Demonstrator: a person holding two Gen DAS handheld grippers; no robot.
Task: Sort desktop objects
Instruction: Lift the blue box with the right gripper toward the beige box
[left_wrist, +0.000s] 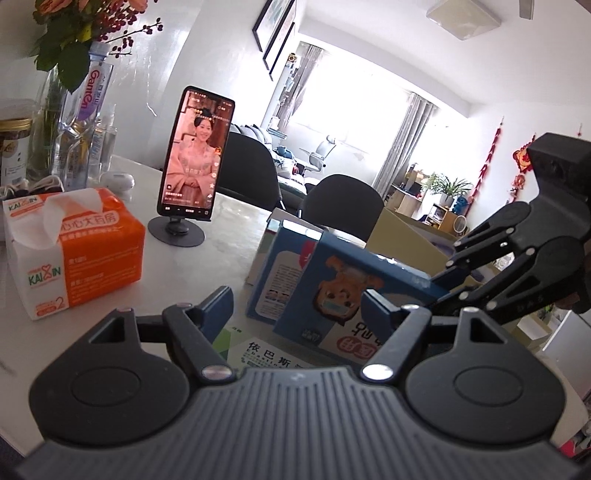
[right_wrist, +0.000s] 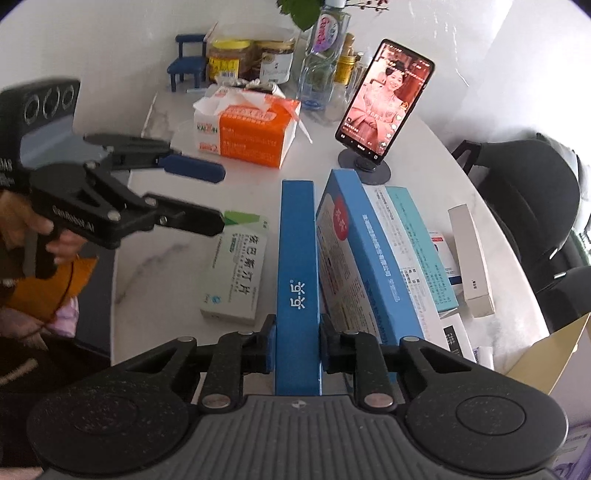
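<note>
Right wrist view: white surface (right_wrist: 424, 122) carrying row of boxes, tissue pack, phone on stand, jars and bottles at far edge. Cardboard carton (right_wrist: 554, 354) at near right corner, off the surface edge; likely the sorting bin, judged only.

Largest first. Box row right of centre: light blue box (right_wrist: 373, 258) leaning on flatter boxes behind it, teal box (right_wrist: 421, 243) and white carton (right_wrist: 471, 254) further right. All long axes running away from camera toward phone (right_wrist: 384, 99). Grouped side by side, so looks like a sorted stack in progress.

Tall blue box (right_wrist: 297, 266) standing on narrow edge, just left of light blue box, apparently touching it near the top. Long axis away from camera, printed spine facing up. Right gripper (right_wrist: 297, 350) clamped on its near end, jaws narrow, pads pressing both broad faces. Edge-on grip makes sense: thin dimension fits the jaws and keeps box upright.

Orange tissue pack (right_wrist: 247, 133) far left of centre, apart from boxes.

White medicine box (right_wrist: 236, 269) flat on surface, left of tall blue box, not touching. Long axis also away from camera, green end far.

Left gripper (right_wrist: 218, 195) hanging above far end of medicine box, jaws wide, nothing between. Probably lining up for that box.
</note>
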